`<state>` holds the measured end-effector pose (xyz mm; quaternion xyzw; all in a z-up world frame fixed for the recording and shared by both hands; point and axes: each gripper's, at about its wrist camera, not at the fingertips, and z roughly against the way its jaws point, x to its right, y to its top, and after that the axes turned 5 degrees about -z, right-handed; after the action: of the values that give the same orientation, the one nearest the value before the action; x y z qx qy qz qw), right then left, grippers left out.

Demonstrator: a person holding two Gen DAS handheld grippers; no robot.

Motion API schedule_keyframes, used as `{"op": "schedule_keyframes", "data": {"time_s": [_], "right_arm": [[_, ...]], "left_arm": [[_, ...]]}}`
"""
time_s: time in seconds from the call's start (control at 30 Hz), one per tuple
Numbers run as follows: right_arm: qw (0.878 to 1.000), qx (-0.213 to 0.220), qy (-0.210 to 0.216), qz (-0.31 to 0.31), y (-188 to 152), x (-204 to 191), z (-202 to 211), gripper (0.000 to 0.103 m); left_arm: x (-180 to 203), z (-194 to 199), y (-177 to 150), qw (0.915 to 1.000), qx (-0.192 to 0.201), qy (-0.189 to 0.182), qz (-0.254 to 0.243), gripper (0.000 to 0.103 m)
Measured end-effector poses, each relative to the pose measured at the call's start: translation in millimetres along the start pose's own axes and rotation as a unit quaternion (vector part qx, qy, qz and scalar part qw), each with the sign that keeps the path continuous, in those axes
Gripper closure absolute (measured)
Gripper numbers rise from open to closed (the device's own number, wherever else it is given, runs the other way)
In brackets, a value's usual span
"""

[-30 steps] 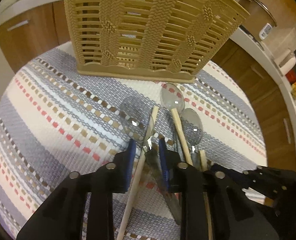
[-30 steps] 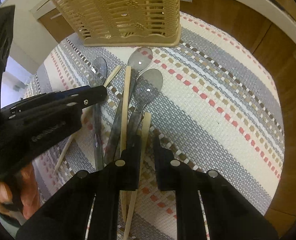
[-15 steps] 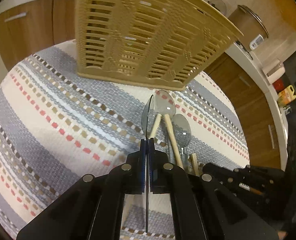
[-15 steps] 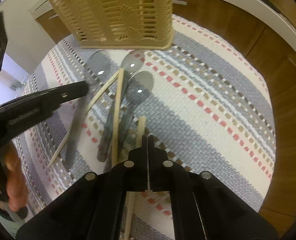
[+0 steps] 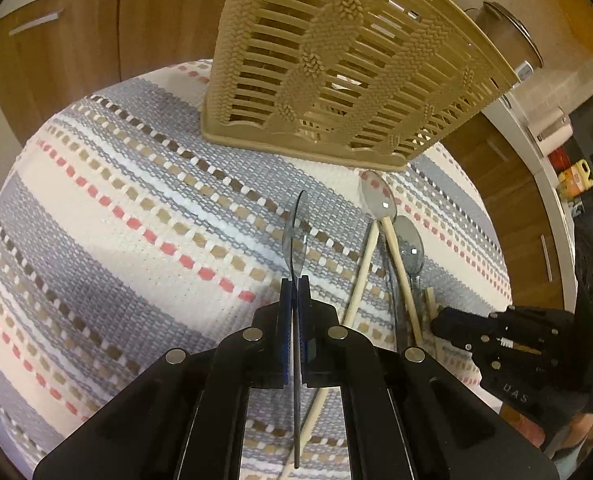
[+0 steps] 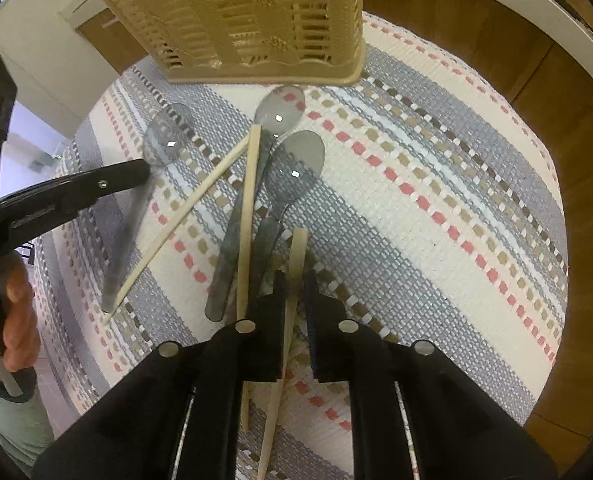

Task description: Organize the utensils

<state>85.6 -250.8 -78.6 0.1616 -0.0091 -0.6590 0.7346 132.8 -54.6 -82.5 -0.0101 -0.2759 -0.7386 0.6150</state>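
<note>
Left gripper: clamped on a clear grey spoon, held edge-on above the striped mat. Right gripper: closed around a chopstick. Beyond: two spoons and more chopsticks on the mat; beige basket farthest.

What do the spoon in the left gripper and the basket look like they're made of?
Spoon: looks like smoky clear plastic, since the mat's stripes show through its glossy bowl. Basket: probably matte beige moulded plastic, with slats and a fake braided-weave pattern.
</note>
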Motion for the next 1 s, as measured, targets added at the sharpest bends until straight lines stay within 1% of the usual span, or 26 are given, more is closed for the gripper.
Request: {"op": "schedule_keyframes", "data": {"time_s": [0.07,0.13,0.17,0.23,0.3,0.37,0.43,0.5,0.53,0.57,0.63,0.73,0.87,0.9,0.93,0.97,1.0], "right_arm": [[1.0,-0.001,0.005,0.001,-3,0,1,0.073],[1.0,0.004,-0.003,0.005,-5,1,4,0.067],[1.0,0.005,-0.012,0.013,-6,-1,4,0.067],[1.0,-0.002,-0.011,0.015,-5,-5,2,0.067],[1.0,-0.003,-0.015,0.017,-5,-5,2,0.067],[0.999,-0.005,-0.023,0.024,-6,-8,2,0.067],[0.999,-0.006,-0.029,0.027,-5,-13,-2,0.067],[0.999,-0.008,-0.034,0.031,-4,-18,-3,0.069],[0.999,-0.01,-0.035,0.031,-4,-19,-3,0.072],[0.999,-0.015,-0.029,0.029,-3,-21,-4,0.078],[0.999,-0.02,-0.026,0.025,4,-32,-12,0.082],[1.0,-0.018,-0.02,0.01,9,-27,-8,0.083],[0.999,-0.026,-0.026,0.011,8,-25,-13,0.083],[0.999,-0.021,-0.032,0.016,8,-28,-14,0.084],[0.999,-0.02,-0.042,0.023,7,-30,-15,0.089],[0.998,-0.018,-0.055,0.031,6,-34,-15,0.097],[0.998,-0.016,-0.059,0.034,5,-36,-16,0.098]], "left_arm": [[-2,2,0,0.9999,-0.006,-0.008,-0.008,0.102],[-7,5,2,0.9997,-0.014,-0.006,-0.016,0.102],[-11,6,3,0.9996,-0.019,-0.004,-0.02,0.101],[-16,4,5,0.9993,-0.027,0.003,-0.027,0.1],[-21,5,6,0.9992,-0.027,0.008,-0.029,0.085],[-25,9,5,0.9993,-0.023,0.005,-0.028,0.081],[-29,14,3,0.9993,-0.018,0.013,-0.03,0.079],[-28,15,2,0.9989,-0.027,0.014,-0.037,0.078],[-25,14,1,0.9985,-0.03,0.013,-0.043,0.078],[-20,14,0,0.9981,-0.031,0.016,-0.051,0.078],[-9,10,1,0.9967,-0.031,0.035,-0.066,0.078],[4,6,1,0.9943,-0.03,0.062,-0.081,0.078],[10,3,4,0.9927,-0.028,0.073,-0.091,0.077],[12,3,4,0.9921,-0.029,0.078,-0.094,0.074],[16,2,4,0.9913,-0.03,0.083,-0.098,0.074],[20,1,3,0.9894,-0.029,0.095,-0.106,0.074],[26,-1,3,0.9877,-0.028,0.105,-0.112,0.075]]}}
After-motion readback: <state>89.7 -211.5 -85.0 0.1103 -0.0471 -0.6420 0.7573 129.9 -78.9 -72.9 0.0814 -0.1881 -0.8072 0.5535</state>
